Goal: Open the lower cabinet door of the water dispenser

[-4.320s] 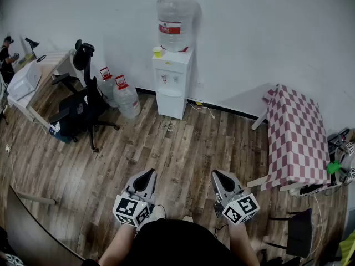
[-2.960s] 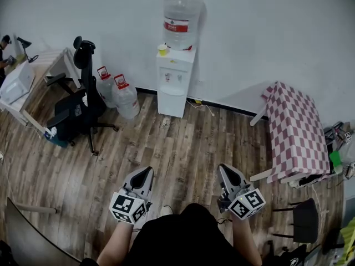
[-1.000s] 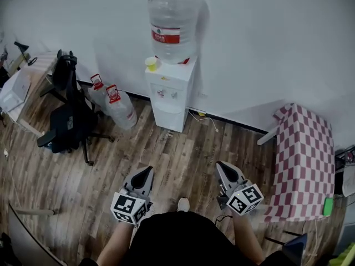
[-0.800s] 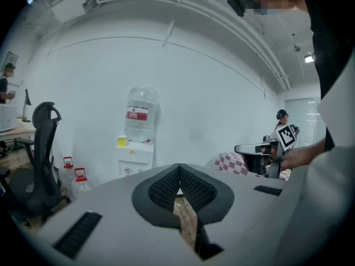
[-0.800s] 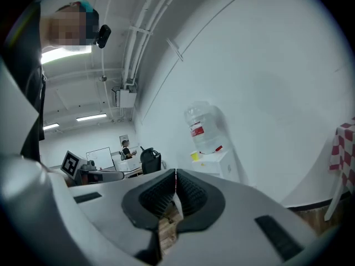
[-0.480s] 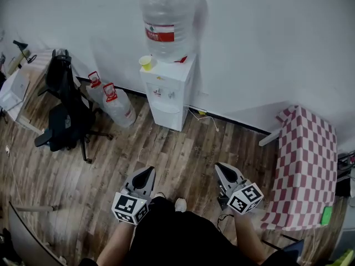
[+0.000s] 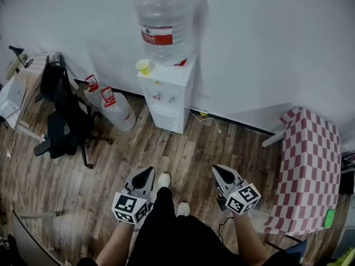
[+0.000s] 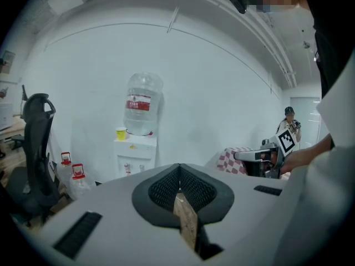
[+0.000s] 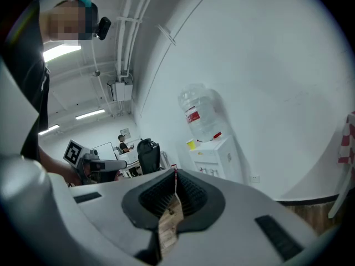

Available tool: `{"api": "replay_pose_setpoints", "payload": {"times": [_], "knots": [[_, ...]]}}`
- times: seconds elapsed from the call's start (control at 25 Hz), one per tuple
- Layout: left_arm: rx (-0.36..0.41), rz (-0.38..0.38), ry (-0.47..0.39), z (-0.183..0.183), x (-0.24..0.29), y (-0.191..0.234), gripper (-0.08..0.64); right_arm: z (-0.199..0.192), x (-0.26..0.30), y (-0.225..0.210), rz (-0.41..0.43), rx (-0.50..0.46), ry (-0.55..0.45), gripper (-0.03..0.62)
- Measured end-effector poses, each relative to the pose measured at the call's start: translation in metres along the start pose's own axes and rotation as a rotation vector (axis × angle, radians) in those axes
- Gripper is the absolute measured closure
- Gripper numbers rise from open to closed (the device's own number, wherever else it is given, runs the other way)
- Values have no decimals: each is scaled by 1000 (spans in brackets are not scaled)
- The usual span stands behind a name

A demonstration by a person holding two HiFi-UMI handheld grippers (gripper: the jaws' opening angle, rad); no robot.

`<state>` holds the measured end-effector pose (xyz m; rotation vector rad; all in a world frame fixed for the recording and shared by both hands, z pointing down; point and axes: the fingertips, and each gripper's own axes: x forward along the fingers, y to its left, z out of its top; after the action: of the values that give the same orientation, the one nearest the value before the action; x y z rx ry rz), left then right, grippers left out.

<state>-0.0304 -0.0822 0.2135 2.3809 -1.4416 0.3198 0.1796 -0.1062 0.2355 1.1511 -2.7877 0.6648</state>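
Observation:
The white water dispenser (image 7: 166,96) stands against the wall with a big clear bottle (image 7: 164,24) and a yellow cup (image 7: 143,66) on top. Its lower cabinet door (image 7: 168,119) looks closed. My left gripper (image 7: 145,174) and right gripper (image 7: 218,170) hover over the wooden floor, well short of the dispenser, both shut with nothing held. In the left gripper view the dispenser (image 8: 135,154) sits beyond the shut left gripper (image 8: 178,173). The right gripper view shows the dispenser (image 9: 213,157) to the right of the shut right gripper (image 9: 175,176).
Two water jugs with red caps (image 7: 113,107) lie left of the dispenser, next to a black office chair (image 7: 58,112). A checkered table (image 7: 308,170) stands at the right. A cable (image 7: 208,118) runs along the wall base. My shoes (image 7: 164,180) show between the grippers.
The dispenser has drawn nearer and larger in the head view as I stepped forward. A shoe now shows between the grippers. Both grippers stay shut.

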Motion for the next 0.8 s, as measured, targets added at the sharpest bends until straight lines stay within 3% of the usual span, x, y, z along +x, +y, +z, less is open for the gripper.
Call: {"api": "replay_pose_setpoints", "payload": {"times": [0.24, 0.8], "knots": [[-5, -42, 7, 7, 46, 34, 546, 5, 63, -23, 5, -27, -2, 569], [-47, -63, 51, -44, 199, 163, 546, -46, 222, -121, -80, -7, 64, 568]]}}
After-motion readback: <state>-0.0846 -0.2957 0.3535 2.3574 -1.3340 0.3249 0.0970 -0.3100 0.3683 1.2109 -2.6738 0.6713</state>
